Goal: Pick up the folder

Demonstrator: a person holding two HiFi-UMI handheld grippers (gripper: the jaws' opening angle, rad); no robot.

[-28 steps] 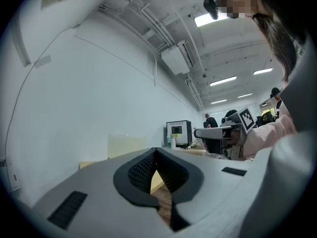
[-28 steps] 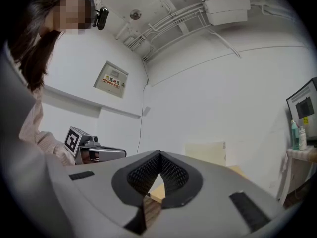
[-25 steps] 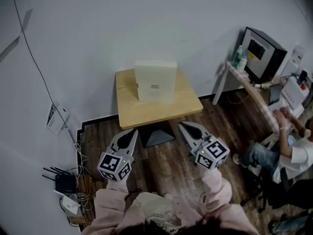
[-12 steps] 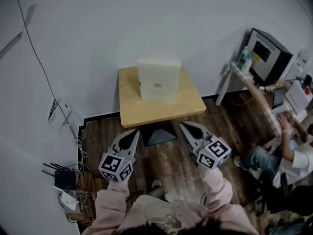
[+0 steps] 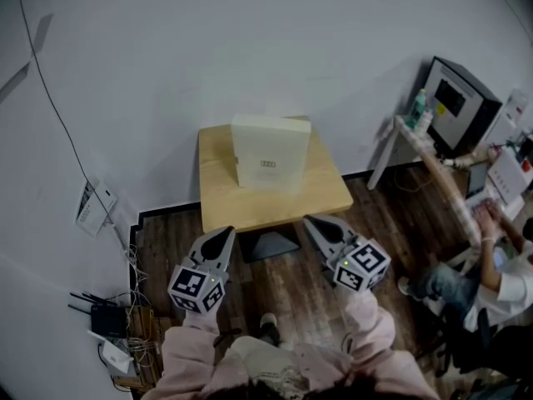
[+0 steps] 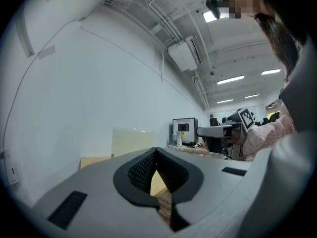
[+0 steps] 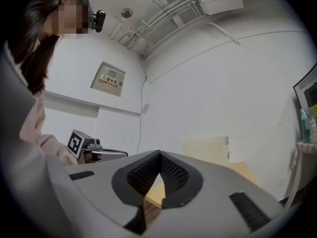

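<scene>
A pale cream folder point(image 5: 269, 152) stands upright on a small wooden table point(image 5: 275, 197) against the white wall; it also shows as a pale slab in the left gripper view point(image 6: 132, 142) and in the right gripper view point(image 7: 207, 150). My left gripper point(image 5: 225, 237) hovers just short of the table's near left edge, shut and empty. On the other side my right gripper point(image 5: 315, 224) is at the near right edge, also shut with nothing in it. Both point level toward the table, apart from the folder.
The table's dark pedestal base point(image 5: 268, 244) stands on wooden floor between the grippers. A router and cables point(image 5: 104, 317) lie at the left wall. At the right, a desk with a monitor point(image 5: 458, 98) and bottles point(image 5: 420, 111), where a seated person point(image 5: 491, 265) works.
Both grippers have moved forward toward the table's near edge, and the view has shifted with them. Their jaws have stayed shut.
</scene>
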